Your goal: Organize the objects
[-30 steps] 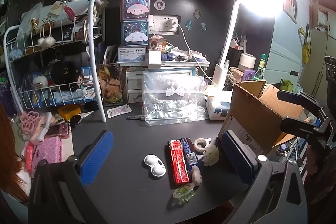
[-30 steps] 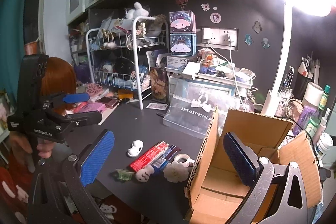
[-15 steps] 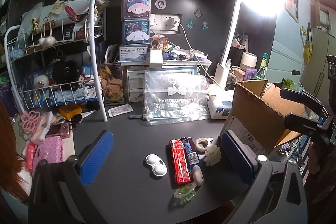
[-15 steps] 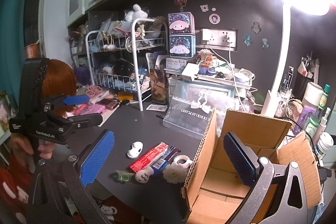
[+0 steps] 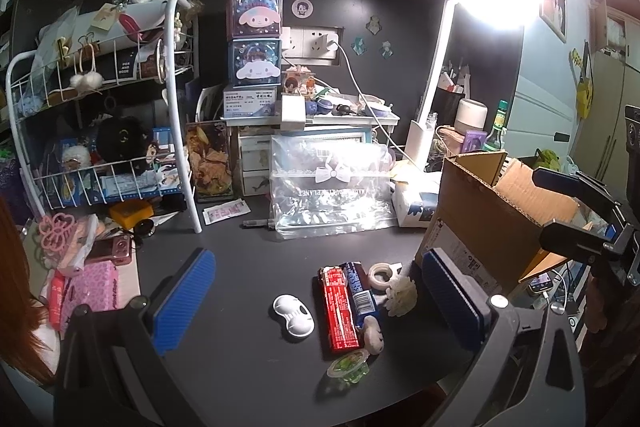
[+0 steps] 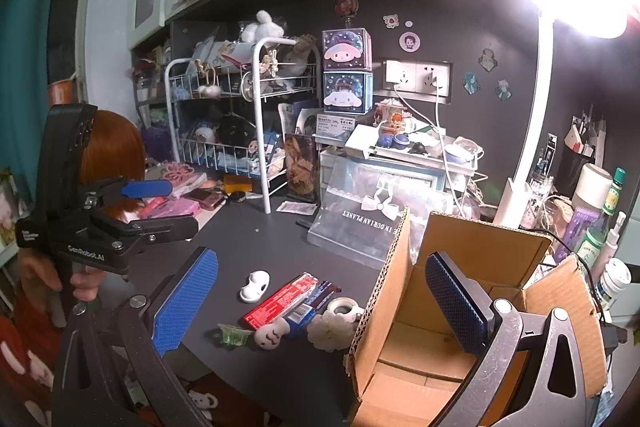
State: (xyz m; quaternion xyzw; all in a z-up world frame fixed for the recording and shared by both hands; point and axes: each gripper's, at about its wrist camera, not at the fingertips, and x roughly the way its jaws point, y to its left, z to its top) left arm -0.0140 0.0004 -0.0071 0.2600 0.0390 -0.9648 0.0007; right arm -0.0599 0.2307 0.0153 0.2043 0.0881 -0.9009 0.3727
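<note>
Small items lie together on the black desk: a white case [image 5: 293, 316], a red candy pack [image 5: 338, 309], a blue pack [image 5: 360, 293], a tape roll [image 5: 382, 274], a white flower clip [image 5: 401, 296], a tiny plush figure [image 5: 372, 335] and a green jelly cup [image 5: 348, 369]. An open cardboard box [image 5: 480, 223] stands to their right. My left gripper [image 5: 317, 255] hovers open above the items, holding nothing. My right gripper [image 6: 320, 257] is open too, one finger [image 6: 456, 303] over the box [image 6: 388, 287], whose visible inside is bare. The red pack [image 6: 280, 301] lies left of the box.
A white wire rack [image 5: 176, 131] full of toys stands at the back left. A clear plastic bag [image 5: 328, 187], small drawers and a lamp post [image 5: 428, 115] line the back. A pink camera [image 5: 110, 247] lies at left, and bottles [image 6: 600, 223] stand right of the box.
Both views drift only slightly. The items and the box stay where they were, and both grippers remain open.
</note>
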